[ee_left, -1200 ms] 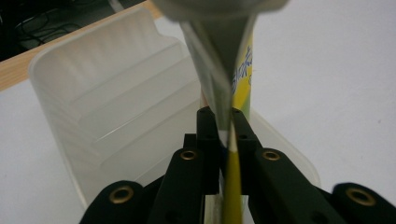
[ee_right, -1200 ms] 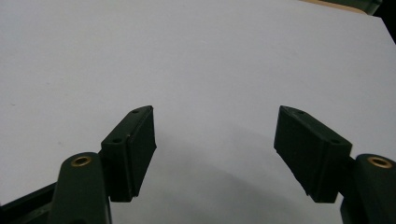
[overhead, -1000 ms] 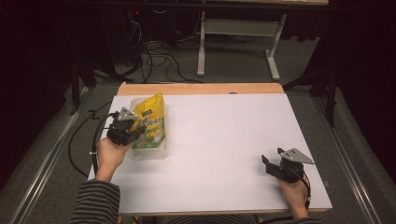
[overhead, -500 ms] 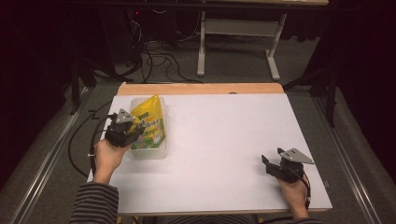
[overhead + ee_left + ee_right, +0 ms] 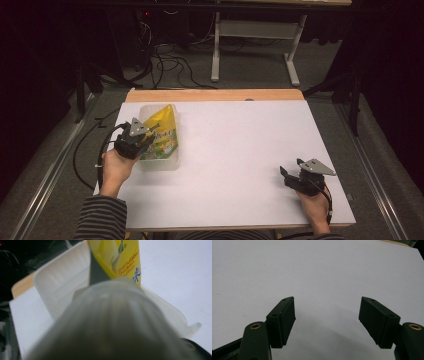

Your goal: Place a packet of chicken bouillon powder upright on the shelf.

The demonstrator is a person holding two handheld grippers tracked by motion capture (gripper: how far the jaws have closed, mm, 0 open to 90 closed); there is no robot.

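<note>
High view: yellow bouillon pouch (image 5: 163,131) inside clear tub (image 5: 170,161), left hand-held gripper (image 5: 141,142) pinching tub.

We see a white table (image 5: 235,150) with a bare wooden strip along its far edge; on it, near the left side, sits a clear plastic container (image 5: 167,162) holding a yellow pouch (image 5: 162,132)

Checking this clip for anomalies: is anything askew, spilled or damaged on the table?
Nothing spilled or visibly damaged. The yellow bouillon pouch leans tilted in the clear plastic container rather than lying flat, with the left gripper at the container's near side. The right gripper rests open on the bare white table.
</note>
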